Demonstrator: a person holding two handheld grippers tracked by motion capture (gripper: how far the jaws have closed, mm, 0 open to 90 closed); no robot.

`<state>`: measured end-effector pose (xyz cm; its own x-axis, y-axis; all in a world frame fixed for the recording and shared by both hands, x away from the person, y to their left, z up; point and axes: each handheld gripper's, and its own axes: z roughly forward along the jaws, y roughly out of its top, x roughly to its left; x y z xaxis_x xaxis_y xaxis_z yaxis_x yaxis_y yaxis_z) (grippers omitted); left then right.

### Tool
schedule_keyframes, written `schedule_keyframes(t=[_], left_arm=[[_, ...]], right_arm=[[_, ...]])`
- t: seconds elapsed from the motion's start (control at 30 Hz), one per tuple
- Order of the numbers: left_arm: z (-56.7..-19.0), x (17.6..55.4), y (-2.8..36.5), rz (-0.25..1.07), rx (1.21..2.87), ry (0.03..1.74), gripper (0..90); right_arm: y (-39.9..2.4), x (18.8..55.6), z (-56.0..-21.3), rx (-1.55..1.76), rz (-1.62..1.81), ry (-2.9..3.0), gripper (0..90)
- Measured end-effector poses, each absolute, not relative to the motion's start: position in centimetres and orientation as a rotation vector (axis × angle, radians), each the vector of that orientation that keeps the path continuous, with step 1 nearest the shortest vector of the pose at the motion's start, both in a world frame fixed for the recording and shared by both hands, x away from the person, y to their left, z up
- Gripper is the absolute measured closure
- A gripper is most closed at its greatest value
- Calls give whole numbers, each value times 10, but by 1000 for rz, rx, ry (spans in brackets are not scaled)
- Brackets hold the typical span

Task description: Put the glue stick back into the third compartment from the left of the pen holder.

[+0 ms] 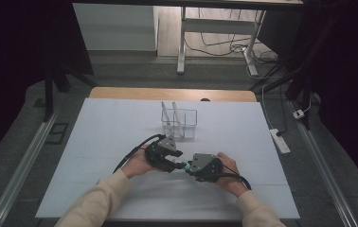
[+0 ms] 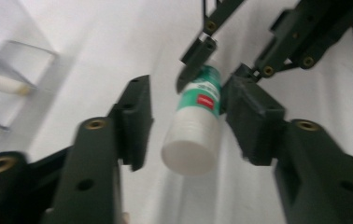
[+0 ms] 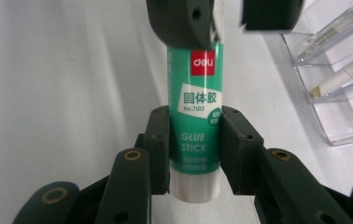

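A green-and-white glue stick [image 3: 194,93] hangs just above the white table sheet [image 1: 120,132], level between the two grippers. My right gripper [image 3: 194,149] is shut on its green labelled body, a pad pressing on each side. My left gripper [image 2: 188,112] stands open around the stick's white end [image 2: 191,144], with a clear gap on one side. In the high view the left gripper [image 1: 178,162] and the right gripper [image 1: 190,168] meet tip to tip at the table's middle front, with the stick [image 1: 184,166] between them.
A clear plastic pen holder [image 1: 179,124] with two pens stands behind the grippers at the middle of the table; it is also at the edge of both gripper views [image 3: 333,84] [image 2: 11,79]. A power strip [image 1: 280,140] lies on the floor to the right.
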<state>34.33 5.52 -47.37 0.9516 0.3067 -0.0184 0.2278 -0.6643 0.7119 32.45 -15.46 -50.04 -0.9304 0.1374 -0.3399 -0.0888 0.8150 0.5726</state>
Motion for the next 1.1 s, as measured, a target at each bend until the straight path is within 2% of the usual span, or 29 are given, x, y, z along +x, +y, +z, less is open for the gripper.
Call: schedule_keyframes(t=[0.33,0.83,1.1], left_arm=[[-472,344,63,194,2273,427,352],[-475,346,78,213,2254,498,320],[-477,337,107,239,2216,592,317]], right_arm=[[-162,330,-497,161,928,2593,651],[-173,336,-493,299,1034,2546,651],[-180,339,-489,359,1067,2521,651]])
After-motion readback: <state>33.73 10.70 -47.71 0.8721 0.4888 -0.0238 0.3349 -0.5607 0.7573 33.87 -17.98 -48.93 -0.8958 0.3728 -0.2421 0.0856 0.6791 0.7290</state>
